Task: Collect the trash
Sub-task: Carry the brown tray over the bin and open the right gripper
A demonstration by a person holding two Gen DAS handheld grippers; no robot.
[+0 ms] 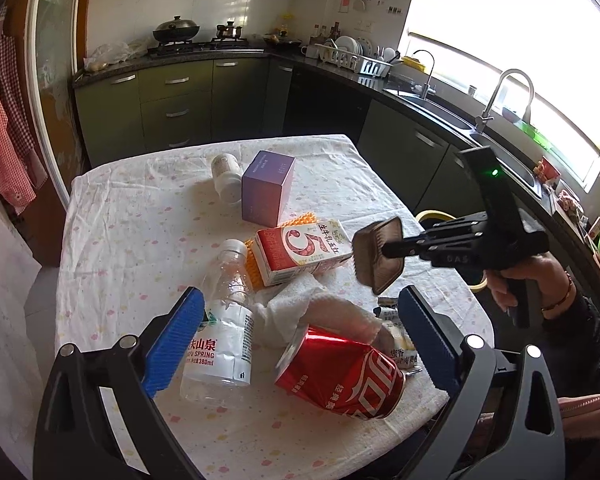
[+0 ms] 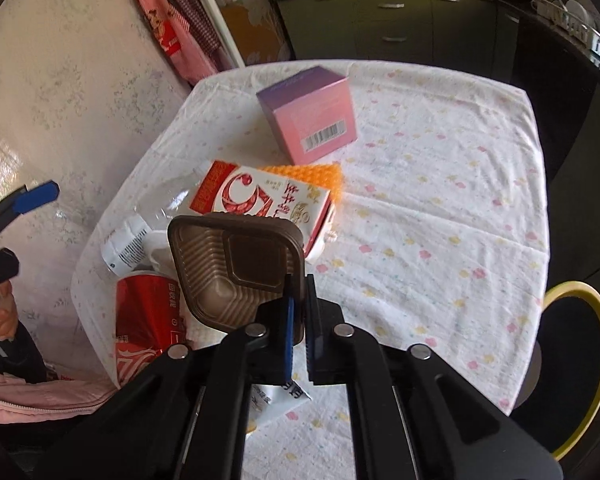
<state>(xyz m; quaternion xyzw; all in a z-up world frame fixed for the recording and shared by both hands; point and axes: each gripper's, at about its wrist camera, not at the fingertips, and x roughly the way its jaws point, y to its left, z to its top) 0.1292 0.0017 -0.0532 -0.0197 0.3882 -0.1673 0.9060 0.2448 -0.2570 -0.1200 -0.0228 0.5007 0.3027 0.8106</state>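
The right gripper point(image 2: 298, 308) is closed tight on the rim of a small brown plastic tray point(image 2: 236, 268). Its two blue pads pinch one edge of the tray near a corner, and the rest of the tray sticks out in front of the gripper, tilted, with its ribbed inside facing the camera. The tray is up in the air, above the table and not touching it. From the left wrist view the same tray point(image 1: 378, 254) hangs over the right side of the table point(image 1: 140, 200), just past the milk carton point(image 1: 304, 250), with a hand point(image 1: 516, 284) around the gripper's handle.

The left gripper point(image 1: 296, 344) is wide open and has nothing in it. It hovers over the near edge of the table. Between its two blue fingers lie a clear water bottle point(image 1: 220, 328) on its side by the left finger, and a dented red cola can point(image 1: 340, 376) on its side closer to the right finger. I cannot tell if the fingers touch them.

A crumpled white cloth point(image 1: 300, 312) lies just behind the can and the bottle. The milk carton lies in the middle of the table, partly on top of a bumpy orange pad point(image 2: 304, 174). A purple and pink box point(image 2: 312, 112) stands toward the far edge, well apart from both grippers. A small white jar point(image 1: 225, 178) lies on its side just to the left of that box. A small wrapper point(image 1: 398, 336) lies by the right finger of the left gripper.
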